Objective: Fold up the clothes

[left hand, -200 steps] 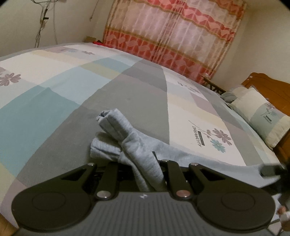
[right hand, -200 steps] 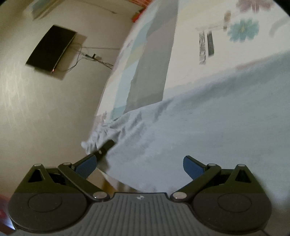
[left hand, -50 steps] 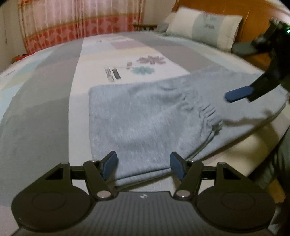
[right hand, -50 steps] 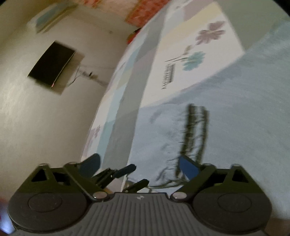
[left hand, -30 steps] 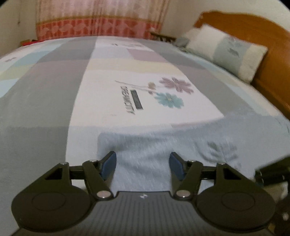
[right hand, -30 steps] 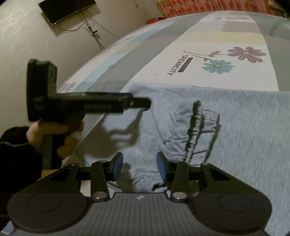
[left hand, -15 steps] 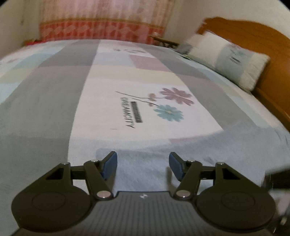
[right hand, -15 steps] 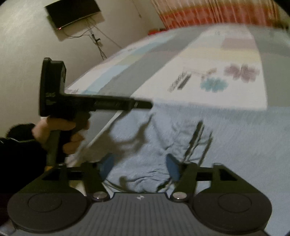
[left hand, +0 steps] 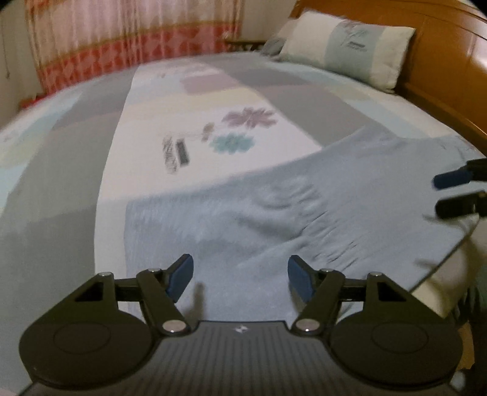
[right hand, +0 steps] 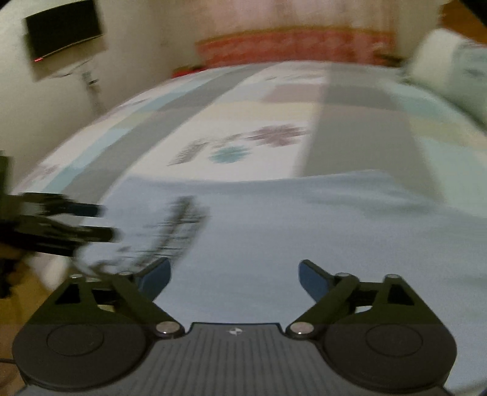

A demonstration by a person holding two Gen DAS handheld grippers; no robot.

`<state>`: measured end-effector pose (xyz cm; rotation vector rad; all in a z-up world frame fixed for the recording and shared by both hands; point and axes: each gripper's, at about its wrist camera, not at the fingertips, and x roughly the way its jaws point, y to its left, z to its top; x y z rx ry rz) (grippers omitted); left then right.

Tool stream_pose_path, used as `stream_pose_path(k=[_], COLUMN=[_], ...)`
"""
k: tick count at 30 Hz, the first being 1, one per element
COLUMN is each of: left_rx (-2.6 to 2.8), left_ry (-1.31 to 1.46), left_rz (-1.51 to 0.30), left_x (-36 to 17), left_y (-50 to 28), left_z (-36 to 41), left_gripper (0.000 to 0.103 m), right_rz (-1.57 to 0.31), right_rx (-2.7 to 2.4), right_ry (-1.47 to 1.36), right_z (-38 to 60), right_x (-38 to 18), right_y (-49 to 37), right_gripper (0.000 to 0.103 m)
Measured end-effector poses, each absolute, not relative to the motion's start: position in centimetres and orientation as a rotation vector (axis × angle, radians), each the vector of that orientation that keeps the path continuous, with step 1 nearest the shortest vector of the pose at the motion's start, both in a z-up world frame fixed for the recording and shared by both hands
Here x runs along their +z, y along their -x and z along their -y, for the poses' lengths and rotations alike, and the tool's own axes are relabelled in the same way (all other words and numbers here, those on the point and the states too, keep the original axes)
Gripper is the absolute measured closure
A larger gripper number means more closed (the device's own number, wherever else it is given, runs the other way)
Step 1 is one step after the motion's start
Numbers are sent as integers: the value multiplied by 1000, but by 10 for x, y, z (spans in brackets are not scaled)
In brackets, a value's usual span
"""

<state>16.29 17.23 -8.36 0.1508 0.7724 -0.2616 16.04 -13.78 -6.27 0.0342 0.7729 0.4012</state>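
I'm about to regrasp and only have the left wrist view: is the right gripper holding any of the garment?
Observer: No. The right gripper has its jaws opening wide with nothing between them. The garment lies spread on the bed beneath it.
Operator: Where is my left gripper, seen from that side?
Observer: The left gripper, jaws also opening and empty, is near the garment's left end. It is on the left of the gathered band in that view.
Operator: Anything beyond that side of the bed?
Observer: A dark television hangs on the wall.
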Motion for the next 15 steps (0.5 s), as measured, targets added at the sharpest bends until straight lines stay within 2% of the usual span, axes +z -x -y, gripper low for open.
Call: stream_pose_path(k=[7,9,15], left_rx=[-243,-255,-255], left_ry=[-284,-303,-330], left_rz=[-762,-765,-743], left_x=[-73,-73,-66], left_y=[-151,-151,-153], left_z=[-126,-112,-70], left_gripper=[30,29,28], right_rz=[-766,-770,-830], right_rx=[95,57,56], right_ry=[93,97,20], right_z=[216,230,250], right_x=[-82,-90,-123], right_y=[-143,-142,-146], right_gripper=[4,0,0])
